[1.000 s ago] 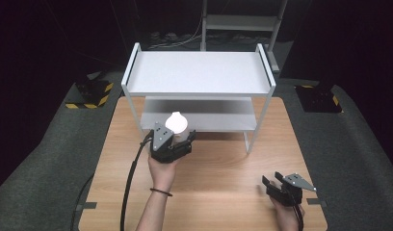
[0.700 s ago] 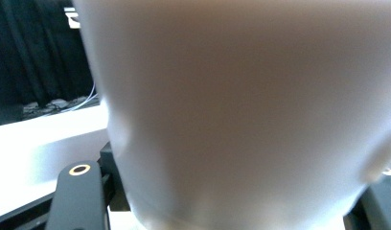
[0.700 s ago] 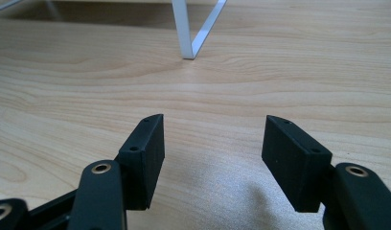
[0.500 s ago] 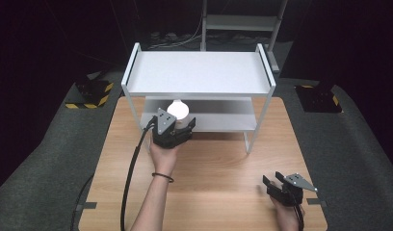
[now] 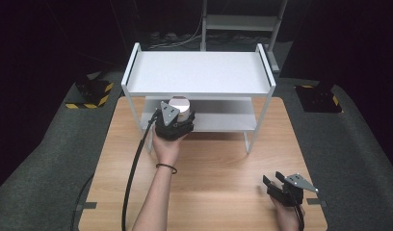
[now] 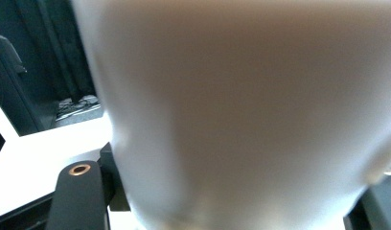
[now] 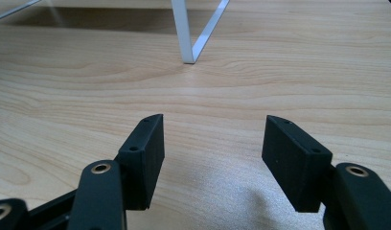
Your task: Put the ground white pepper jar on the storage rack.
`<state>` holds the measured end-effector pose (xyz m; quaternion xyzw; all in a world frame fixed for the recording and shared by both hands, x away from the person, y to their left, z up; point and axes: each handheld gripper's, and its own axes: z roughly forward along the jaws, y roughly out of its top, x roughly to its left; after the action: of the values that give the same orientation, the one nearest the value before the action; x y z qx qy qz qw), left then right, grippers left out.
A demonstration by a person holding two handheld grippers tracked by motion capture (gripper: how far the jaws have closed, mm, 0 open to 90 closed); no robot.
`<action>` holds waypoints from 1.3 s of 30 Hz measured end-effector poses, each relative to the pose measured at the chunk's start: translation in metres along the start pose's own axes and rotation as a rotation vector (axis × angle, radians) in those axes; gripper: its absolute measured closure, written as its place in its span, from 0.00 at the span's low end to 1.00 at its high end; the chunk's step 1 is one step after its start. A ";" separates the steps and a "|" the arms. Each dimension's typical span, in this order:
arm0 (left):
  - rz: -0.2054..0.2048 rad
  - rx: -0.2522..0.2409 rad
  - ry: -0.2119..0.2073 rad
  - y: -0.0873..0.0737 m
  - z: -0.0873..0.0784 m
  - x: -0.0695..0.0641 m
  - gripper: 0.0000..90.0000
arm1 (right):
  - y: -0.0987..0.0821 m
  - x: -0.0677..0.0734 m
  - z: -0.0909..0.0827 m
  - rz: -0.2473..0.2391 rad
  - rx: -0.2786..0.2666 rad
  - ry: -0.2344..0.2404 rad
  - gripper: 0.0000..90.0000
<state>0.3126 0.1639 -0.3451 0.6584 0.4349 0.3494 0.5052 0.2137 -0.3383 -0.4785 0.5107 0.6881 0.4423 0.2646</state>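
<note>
Gripping a white cup (image 5: 179,107) between its jaws, the left gripper (image 5: 174,124) sits at the front edge of the white two-tier shelf (image 5: 199,73) — level with the lower tier, the upper board just above and behind the cup. Well apart from the shelf, near the wooden table (image 5: 218,163)'s front right corner, the right gripper (image 5: 274,184) rests with jaws spread and empty — a white shelf leg (image 7: 184,33) stands ahead of it.

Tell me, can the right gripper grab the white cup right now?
Probably not. The right gripper sits open, low at the table's near corner, while the white cup is far off by the shelf, already clamped in the left gripper.
</note>
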 end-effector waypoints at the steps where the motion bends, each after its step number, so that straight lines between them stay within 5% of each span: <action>1: 0.000 0.000 0.000 0.000 0.000 0.000 0.34 | 0.000 0.000 0.000 0.000 0.000 0.000 0.44; 13: -0.053 -0.009 0.019 -0.001 0.009 0.000 0.34 | -0.001 0.001 0.000 -0.005 -0.004 0.000 0.44; 16: -0.085 -0.117 0.021 -0.008 0.002 0.000 0.27 | 0.000 0.001 0.000 -0.003 -0.002 0.000 0.44; 18: -0.081 -0.125 0.015 -0.001 0.000 0.001 0.27 | 0.000 0.001 0.000 -0.006 -0.002 0.000 0.44; 22: -0.037 -0.101 0.012 0.004 -0.002 -0.001 0.26 | 0.000 0.001 -0.001 -0.002 -0.001 -0.001 0.44; 39: -0.049 -0.059 0.019 -0.016 -0.002 0.002 0.27 | 0.000 0.001 0.000 -0.005 0.001 -0.001 0.43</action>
<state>0.3078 0.1684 -0.3597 0.6290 0.4452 0.3558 0.5288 0.2134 -0.3376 -0.4784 0.5095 0.6894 0.4410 0.2659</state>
